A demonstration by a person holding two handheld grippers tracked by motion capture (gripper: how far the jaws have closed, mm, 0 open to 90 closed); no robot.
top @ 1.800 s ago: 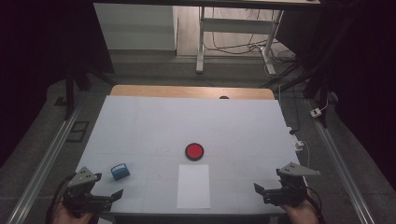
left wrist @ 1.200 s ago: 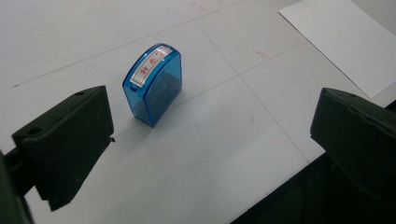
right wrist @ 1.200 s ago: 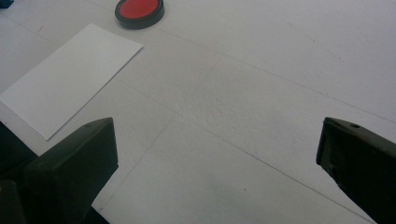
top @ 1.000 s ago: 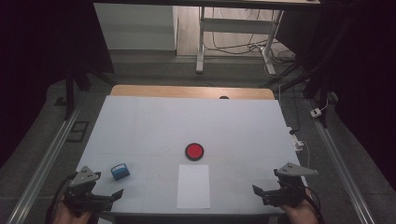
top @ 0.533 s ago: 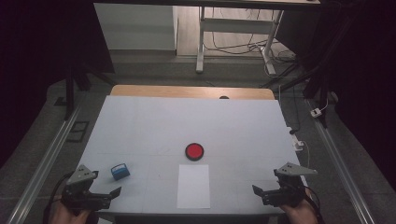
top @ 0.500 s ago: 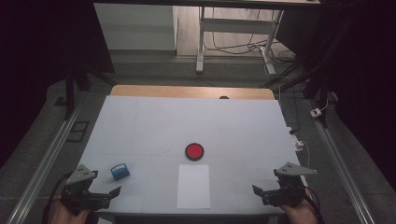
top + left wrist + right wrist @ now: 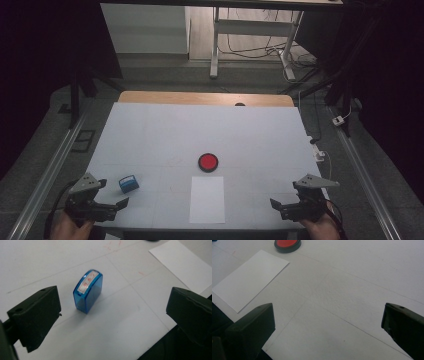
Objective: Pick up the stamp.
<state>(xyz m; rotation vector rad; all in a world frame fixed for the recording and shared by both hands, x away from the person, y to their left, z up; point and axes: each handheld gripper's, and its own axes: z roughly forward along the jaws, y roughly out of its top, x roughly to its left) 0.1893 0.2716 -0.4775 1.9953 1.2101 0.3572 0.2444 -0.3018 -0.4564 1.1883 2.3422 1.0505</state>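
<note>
While both grippers sit low at the near edge of the white table (image 7: 165,135), the left gripper (image 7: 112,315) has its jaws spread wide, with nothing between them touching either one. The blue stamp (image 7: 87,291) stands upright on the table just ahead of the jaws, nearer the left jaw than the right and clear of both, its red-lettered label facing up. The right gripper (image 7: 327,332) also has its jaws spread wide over bare table. Ahead of its left jaw lies the white paper sheet (image 7: 249,278), and beyond that sheet sits the red ink pad (image 7: 287,243).
</note>
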